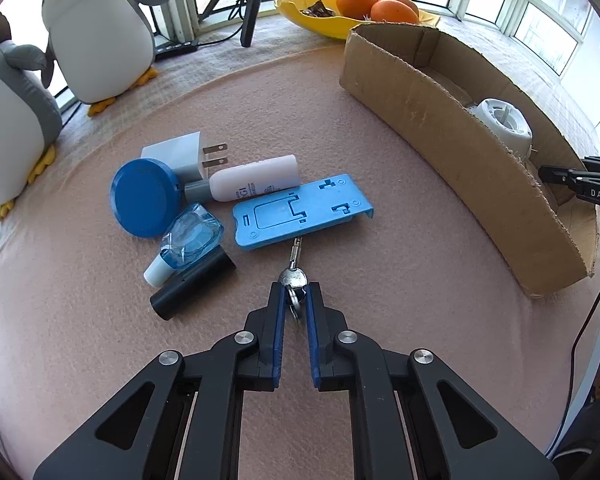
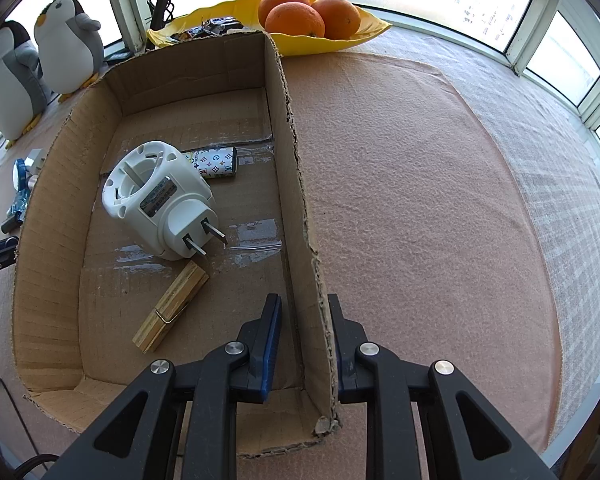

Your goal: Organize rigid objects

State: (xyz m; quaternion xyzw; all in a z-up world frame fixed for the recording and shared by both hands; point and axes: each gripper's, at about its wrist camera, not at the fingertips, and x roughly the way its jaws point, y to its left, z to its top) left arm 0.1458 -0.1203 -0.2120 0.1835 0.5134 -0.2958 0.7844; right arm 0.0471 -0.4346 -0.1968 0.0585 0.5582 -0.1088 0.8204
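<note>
At six o'clock on the surface (image 1: 380,168), we list one key (image 1: 293,278): small, flat, stiff metal, light and slick, ring attached. Our left tongs (image 1: 296,292) are clamped on its bow and ring; we judge the bow the best hold, since the thin blade would slip. At three o'clock stands the cardboard box (image 2: 292,184), rough and torn-edged, holding a glossy plastic plug adapter (image 2: 160,200) and a wooden clothespin (image 2: 170,306). Our right tongs (image 2: 304,312) pinch its wall.
</note>
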